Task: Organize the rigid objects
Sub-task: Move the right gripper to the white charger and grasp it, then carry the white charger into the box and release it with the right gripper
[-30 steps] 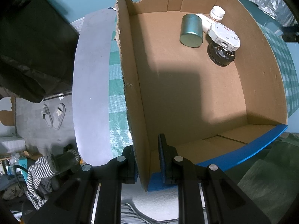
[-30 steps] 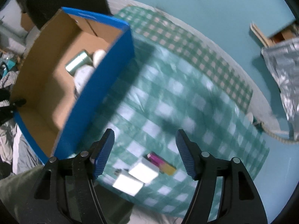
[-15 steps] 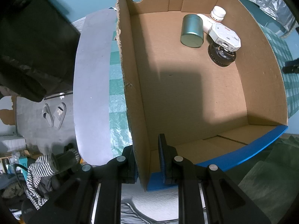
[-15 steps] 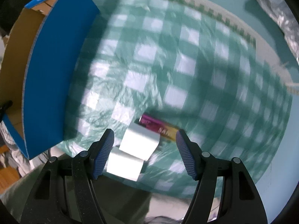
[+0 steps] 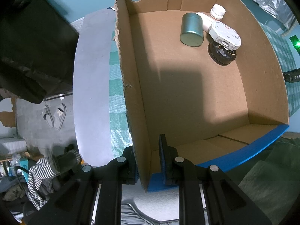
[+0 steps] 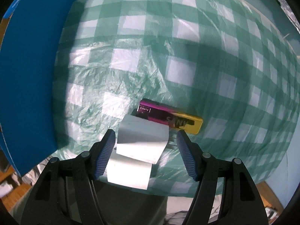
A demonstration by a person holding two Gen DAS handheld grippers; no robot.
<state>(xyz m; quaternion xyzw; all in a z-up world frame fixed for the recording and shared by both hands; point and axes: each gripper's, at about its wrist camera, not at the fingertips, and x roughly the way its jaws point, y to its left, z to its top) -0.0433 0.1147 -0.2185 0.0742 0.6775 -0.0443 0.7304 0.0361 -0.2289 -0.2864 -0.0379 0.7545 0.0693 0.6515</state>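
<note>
My left gripper [image 5: 148,155] is shut on the near left wall of the open cardboard box [image 5: 131,86], one finger outside and one inside. Inside, at the far right, lie a green metal tin [image 5: 191,30], a white bottle [image 5: 215,14], a white octagonal box [image 5: 225,34] and a black ribbed ring [image 5: 222,53]. My right gripper [image 6: 144,142] stands open just above a white block [image 6: 141,140], which shows between its fingers without contact. A second white block [image 6: 129,172] lies nearer, and a pink-and-gold box [image 6: 169,119] just beyond.
The green checked tablecloth [image 6: 168,37] covers the table. The box's blue outer wall [image 6: 28,78] stands at the left of the right wrist view. A grey table rim [image 5: 90,93] and slippers [image 5: 55,115] on the floor lie left of the box.
My right gripper has come down and rolled over the white blocks and pink-and-gold box, which now look larger and sit between its fingers. The left gripper and the box have not moved.
</note>
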